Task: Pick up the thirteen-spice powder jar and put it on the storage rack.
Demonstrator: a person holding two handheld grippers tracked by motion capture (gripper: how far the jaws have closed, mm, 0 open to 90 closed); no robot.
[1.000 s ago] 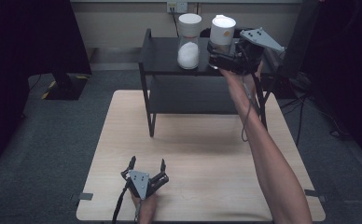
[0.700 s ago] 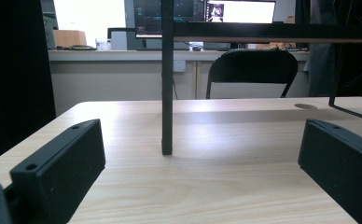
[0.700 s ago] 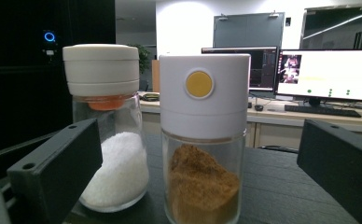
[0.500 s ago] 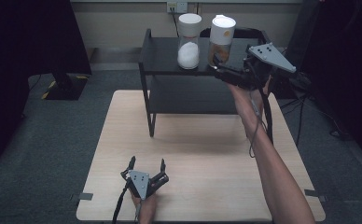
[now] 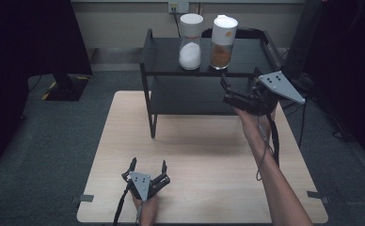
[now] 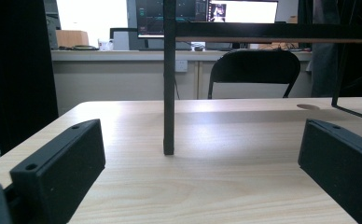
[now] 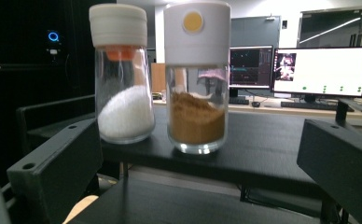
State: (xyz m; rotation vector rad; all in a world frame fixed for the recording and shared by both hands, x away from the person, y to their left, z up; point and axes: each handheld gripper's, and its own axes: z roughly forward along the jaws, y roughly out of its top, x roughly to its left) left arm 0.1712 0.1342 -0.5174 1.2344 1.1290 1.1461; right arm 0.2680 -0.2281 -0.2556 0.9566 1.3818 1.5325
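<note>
Brown-powder jar (image 5: 223, 41): on shelf top, beyond the jaws, apart
Right gripper (image 5: 228, 92): jaws spread, empty
Left gripper (image 5: 147, 165): jaws spread, empty

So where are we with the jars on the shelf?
Done: the brown-powder jar stands upright on the black shelf beside the white-powder jar. In hand: nothing; the right gripper is open below the shelf edge, and the left gripper rests open on the table. Left: seemingly nothing on the table to move.
</note>
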